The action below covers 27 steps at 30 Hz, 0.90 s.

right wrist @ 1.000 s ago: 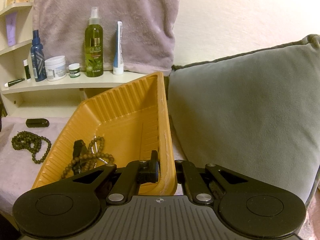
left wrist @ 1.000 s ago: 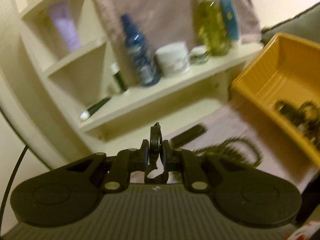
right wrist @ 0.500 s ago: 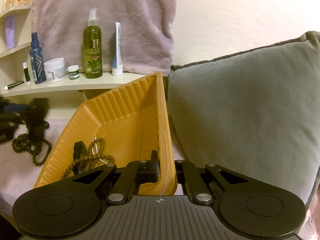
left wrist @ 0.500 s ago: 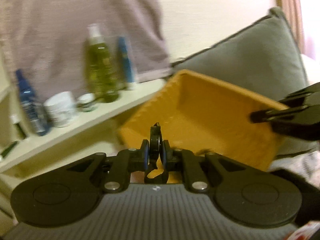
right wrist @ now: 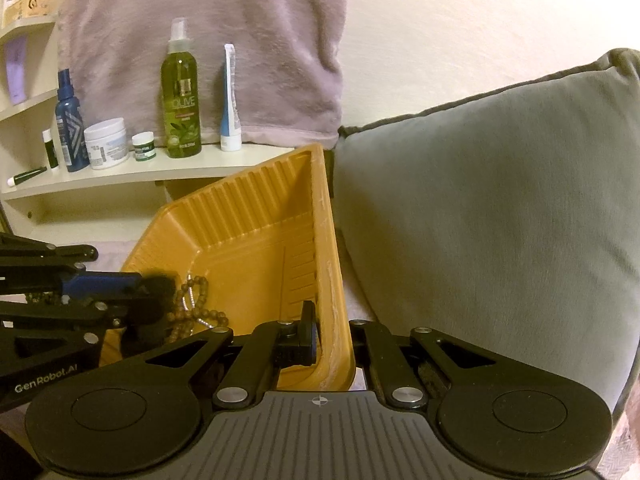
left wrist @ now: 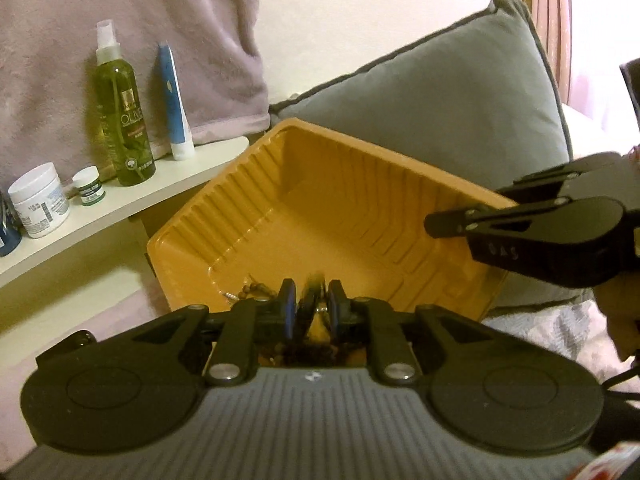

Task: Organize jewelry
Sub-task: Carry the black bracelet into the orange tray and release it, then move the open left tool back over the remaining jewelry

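With our right gripper (right wrist: pixel 332 344) clamped on the rim of the orange tray (left wrist: pixel 256 184), our left gripper (left wrist: pixel 312 308), fingers just parting around a small dark piece, hangs over the beaded bracelets (right wrist: pixel 192 300) already inside, so little remains.

Left gripper (left wrist: pixel 311 307): pitched downward, reaching in from left in right wrist view. Jaws have just been opening; narrow gap stands between blue-padded fingers (left wrist: pixel 286 304). Small dark blurred item sits in gap; pad contact cannot be judged.

Right gripper (right wrist: pixel 332 338): pitched downward, jaws clamped on near wall of orange tray (right wrist: pixel 256 236); one finger inside wall, other outside.

Part of a hand (left wrist: pixel 618 320) visible behind right gripper in left wrist view.
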Each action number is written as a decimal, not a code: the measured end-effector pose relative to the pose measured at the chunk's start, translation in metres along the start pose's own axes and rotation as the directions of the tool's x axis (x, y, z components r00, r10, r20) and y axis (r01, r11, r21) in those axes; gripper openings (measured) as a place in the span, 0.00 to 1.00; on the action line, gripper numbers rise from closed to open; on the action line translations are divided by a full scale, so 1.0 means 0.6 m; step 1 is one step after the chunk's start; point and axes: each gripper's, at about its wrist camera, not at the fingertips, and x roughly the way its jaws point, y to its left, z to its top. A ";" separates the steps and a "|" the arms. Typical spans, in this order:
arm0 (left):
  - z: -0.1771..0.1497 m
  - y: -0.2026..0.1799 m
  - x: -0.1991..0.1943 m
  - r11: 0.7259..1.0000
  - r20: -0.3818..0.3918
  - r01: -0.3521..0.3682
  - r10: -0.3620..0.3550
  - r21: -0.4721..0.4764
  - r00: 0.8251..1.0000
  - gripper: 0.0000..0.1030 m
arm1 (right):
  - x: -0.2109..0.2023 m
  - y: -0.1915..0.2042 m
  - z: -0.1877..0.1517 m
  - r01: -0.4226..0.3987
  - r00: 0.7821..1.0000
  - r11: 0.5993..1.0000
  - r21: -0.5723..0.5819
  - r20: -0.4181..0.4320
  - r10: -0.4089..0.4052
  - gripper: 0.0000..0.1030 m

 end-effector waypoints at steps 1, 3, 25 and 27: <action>0.001 0.001 -0.002 1.000 0.004 -0.001 0.001 -0.006 1.000 0.16 | -0.001 0.000 -0.001 0.000 1.000 1.000 0.000 0.001 0.000 0.04; 0.001 0.005 -0.009 1.000 0.019 -0.021 0.022 -0.012 1.000 0.18 | -0.002 -0.002 -0.001 0.000 1.000 1.000 0.004 0.000 0.000 0.04; -0.140 0.175 -0.129 0.850 -0.099 -0.453 0.444 -0.267 0.891 0.38 | -0.005 0.004 -0.005 0.007 1.000 1.000 -0.005 0.004 -0.007 0.04; -0.151 0.183 -0.131 0.840 -0.113 -0.475 0.462 -0.263 0.880 0.39 | -0.006 0.004 -0.006 0.007 1.000 1.000 -0.008 0.004 -0.007 0.04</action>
